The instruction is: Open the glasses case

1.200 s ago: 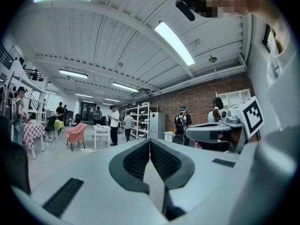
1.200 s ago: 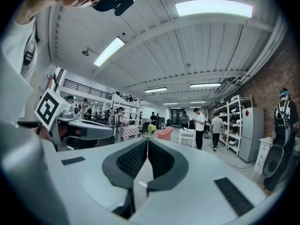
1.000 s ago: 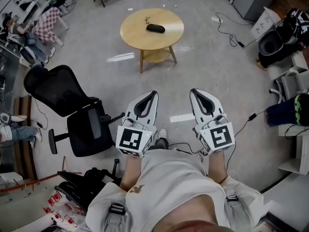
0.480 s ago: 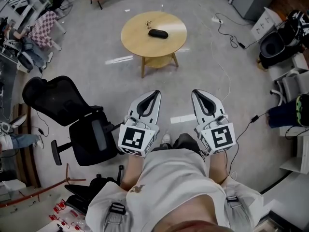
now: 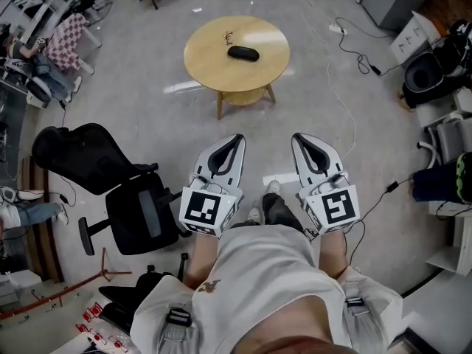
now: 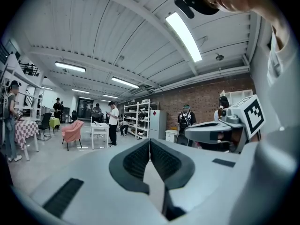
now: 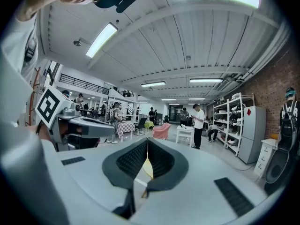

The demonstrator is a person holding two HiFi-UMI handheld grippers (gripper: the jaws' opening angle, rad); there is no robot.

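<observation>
A black glasses case [image 5: 243, 53] lies on a round wooden table [image 5: 214, 61] at the top middle of the head view, with a small pair of glasses [image 5: 227, 35] beside it. Far short of the table, my left gripper [image 5: 238, 138] and right gripper [image 5: 299, 137] are held side by side in front of my body, pointing level toward it. Both are shut with nothing between the jaws. The left gripper view shows its own closed jaws [image 6: 149, 140], and the right gripper view shows the same of its own [image 7: 147, 140]. Neither gripper view shows the case.
A black office chair [image 5: 118, 186] stands on the floor at my left. Cables [image 5: 346, 94] run across the floor to the right of the table. Bags and boxes [image 5: 435, 65] line the right side. People stand by tables and shelves [image 7: 243, 121] across the room.
I have walked forward with both grippers held as they were. In the head view the office chair has slid down, my foot shows between the grippers, and the table sits slightly nearer.
</observation>
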